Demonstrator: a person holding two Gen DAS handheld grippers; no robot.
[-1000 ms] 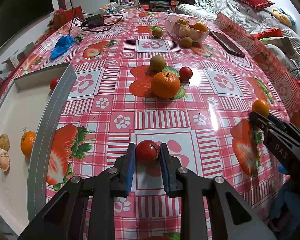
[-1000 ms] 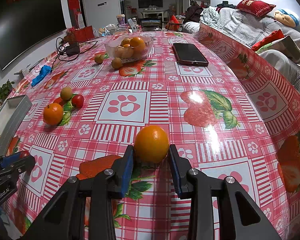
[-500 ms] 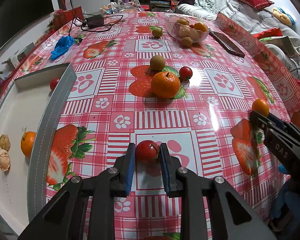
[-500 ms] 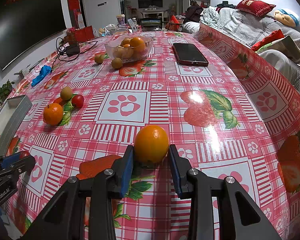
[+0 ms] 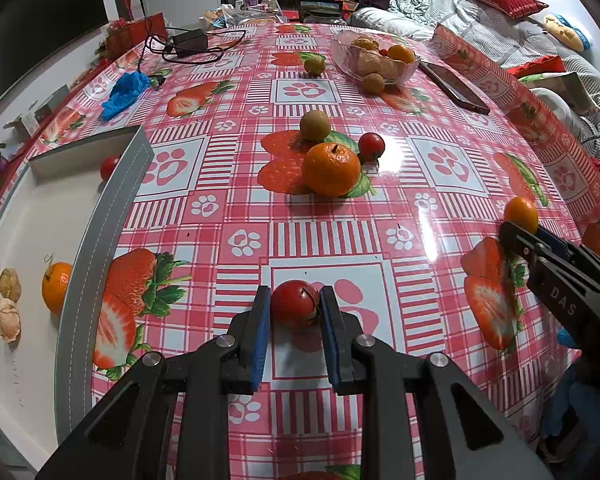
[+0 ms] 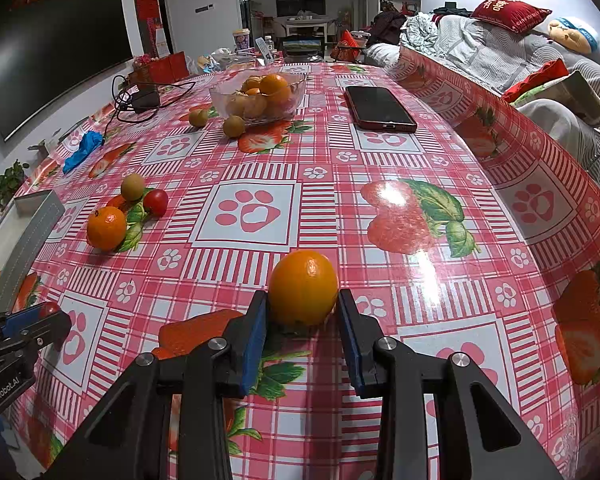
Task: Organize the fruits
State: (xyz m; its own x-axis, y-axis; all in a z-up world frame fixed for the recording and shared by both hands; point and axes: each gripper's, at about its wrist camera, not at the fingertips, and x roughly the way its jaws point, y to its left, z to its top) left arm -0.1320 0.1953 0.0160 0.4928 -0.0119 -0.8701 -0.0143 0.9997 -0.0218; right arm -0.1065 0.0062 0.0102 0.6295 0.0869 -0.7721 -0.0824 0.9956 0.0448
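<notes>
While both fruits sit on the surface point(image 5: 328, 224) | left gripper point(image 5: 292, 316) jaws pinch red tomato point(image 5: 294, 308) | right gripper point(image 6: 302, 316) jaws pinch orange point(image 6: 303, 286) | likely bound for grey tray point(image 5: 100, 240)

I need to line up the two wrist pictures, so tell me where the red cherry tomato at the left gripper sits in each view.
Left wrist view: the cherry tomato sits low at centre, between the left gripper jaws.
Right wrist view: only its red top peeks out at the far left edge.
Shared landmark: the glass bowl of fruit at the far end of the table.
</notes>
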